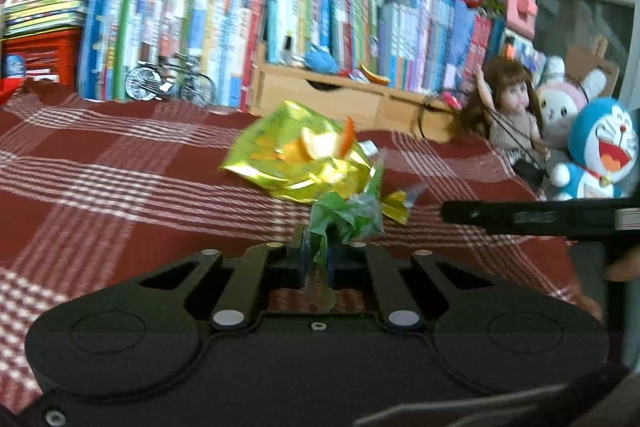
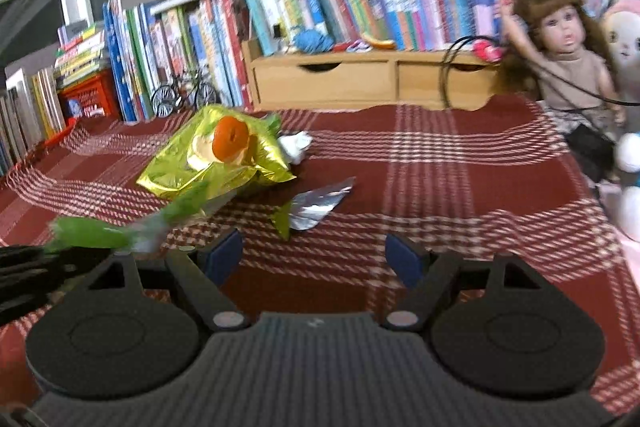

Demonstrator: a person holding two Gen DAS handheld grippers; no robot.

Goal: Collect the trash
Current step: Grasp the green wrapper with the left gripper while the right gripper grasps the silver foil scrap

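Plaid cloth (image 1: 120, 167): green wrapper (image 1: 340, 219) pinched in left hand-held gripper (image 1: 318, 263).

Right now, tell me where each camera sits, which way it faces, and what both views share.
Left wrist: sits on the left gripper, looking along shut fingers pinching a green wrapper, toward the book row; the right gripper's finger enters at right.
Right wrist: sits on the right gripper, jaws open and empty, facing the plaid cloth and doll.
Shared: yellow foil bag with orange peel, wooden drawer unit, miniature bicycle.
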